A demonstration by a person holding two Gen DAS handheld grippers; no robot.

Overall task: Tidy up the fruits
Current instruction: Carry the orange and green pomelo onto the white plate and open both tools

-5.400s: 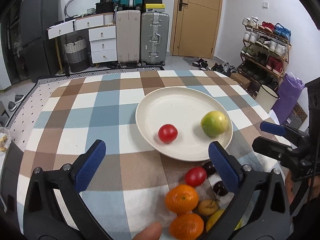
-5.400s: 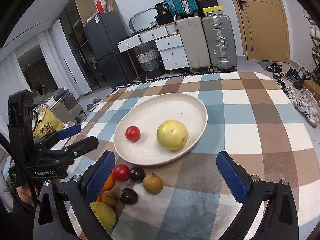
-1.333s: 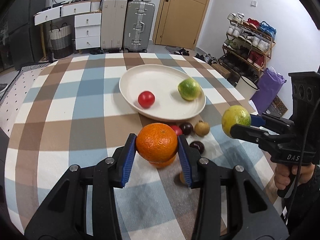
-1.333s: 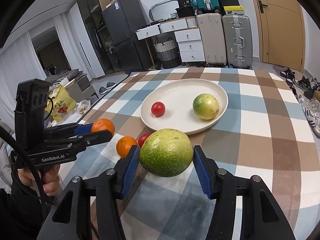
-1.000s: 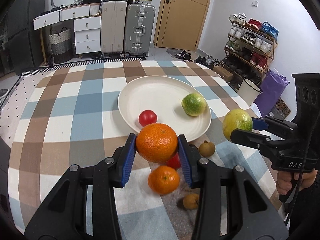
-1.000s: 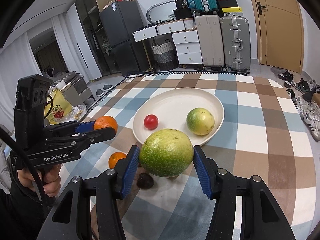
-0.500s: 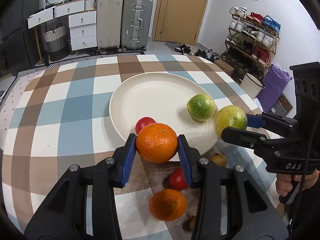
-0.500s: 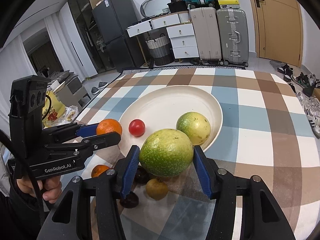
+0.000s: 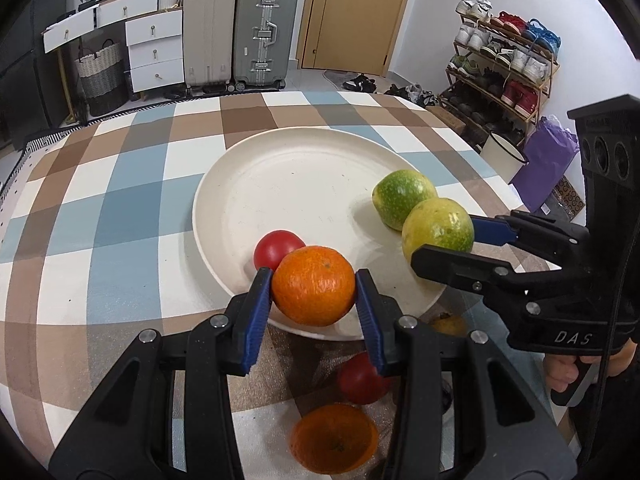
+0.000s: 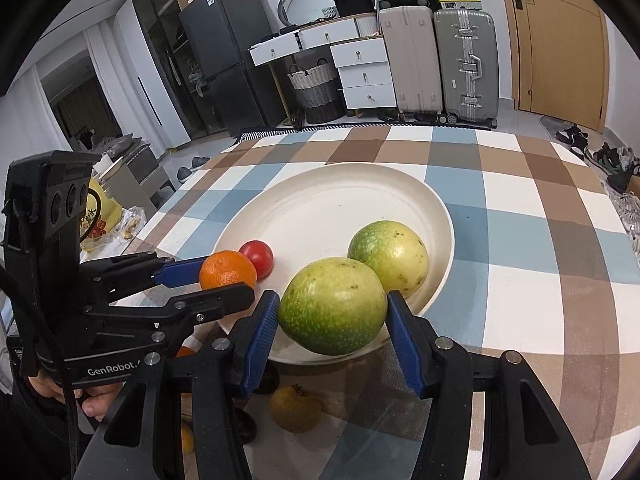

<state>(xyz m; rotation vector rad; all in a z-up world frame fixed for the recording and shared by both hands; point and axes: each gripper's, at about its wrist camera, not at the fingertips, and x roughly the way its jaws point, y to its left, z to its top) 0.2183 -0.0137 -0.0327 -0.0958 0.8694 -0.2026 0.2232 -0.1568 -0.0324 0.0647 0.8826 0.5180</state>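
My left gripper (image 9: 314,286) is shut on an orange (image 9: 314,285) and holds it over the near rim of the white plate (image 9: 288,176). My right gripper (image 10: 332,310) is shut on a green-yellow round fruit (image 10: 332,305) above the plate's near edge (image 10: 320,204). On the plate lie a red tomato (image 9: 276,247) and a second green fruit (image 9: 400,196). On the cloth below the left gripper lie another orange (image 9: 334,438) and a red tomato (image 9: 360,378). The left gripper also shows in the right wrist view (image 10: 222,276), the right gripper in the left wrist view (image 9: 440,236).
A small brown fruit (image 10: 296,408) and dark plums (image 10: 244,426) lie on the checked tablecloth (image 9: 120,184) near the plate. Suitcases (image 9: 236,28), drawers and a shoe rack (image 9: 504,68) stand beyond the table. A snack bag (image 10: 98,216) sits left of the table.
Both grippers moved forward and down toward the plate with their fruits still held. The orange and the green fruit now hang over the plate's near rim.
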